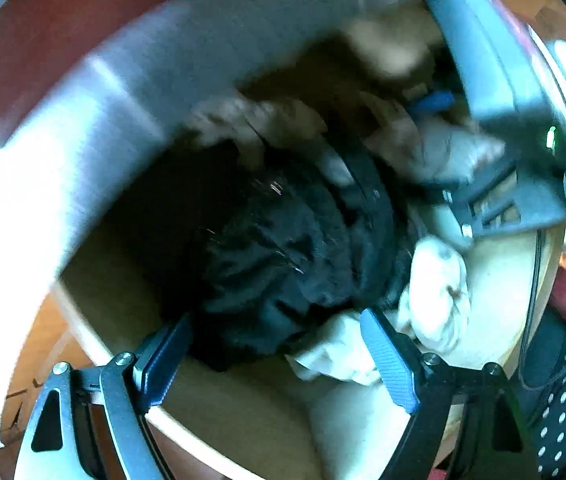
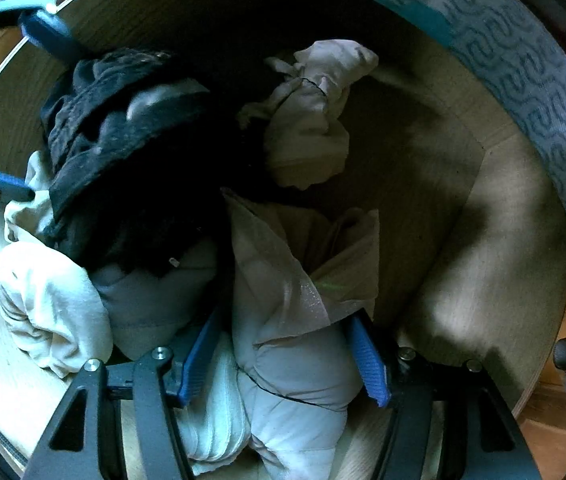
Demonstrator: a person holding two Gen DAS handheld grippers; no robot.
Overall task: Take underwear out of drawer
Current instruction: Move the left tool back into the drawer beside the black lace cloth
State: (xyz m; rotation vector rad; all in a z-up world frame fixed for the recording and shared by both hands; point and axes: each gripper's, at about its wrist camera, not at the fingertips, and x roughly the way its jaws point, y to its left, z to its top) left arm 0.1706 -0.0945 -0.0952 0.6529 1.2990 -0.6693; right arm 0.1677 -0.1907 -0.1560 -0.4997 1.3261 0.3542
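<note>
Right gripper point(image 2: 283, 360) stands open, jaws astride a pale folded underwear piece point(image 2: 295, 320) in the drawer point(image 2: 503, 240). Closing squarely should take that one piece. Left gripper point(image 1: 279, 356) open; black garment point(image 1: 283, 248) just ahead. Beyond, a knotted pale bundle point(image 2: 311, 120).

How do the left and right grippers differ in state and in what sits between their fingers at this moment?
The left gripper is spread wide, with the black garment ahead of its tips, not clamped. The right gripper has its fingers on either side of a pale grey bundle; whether it is pinching it I cannot tell. The left view is motion-blurred, while the right is sharp. Both reach into the same wooden drawer and have blue finger pads.
</note>
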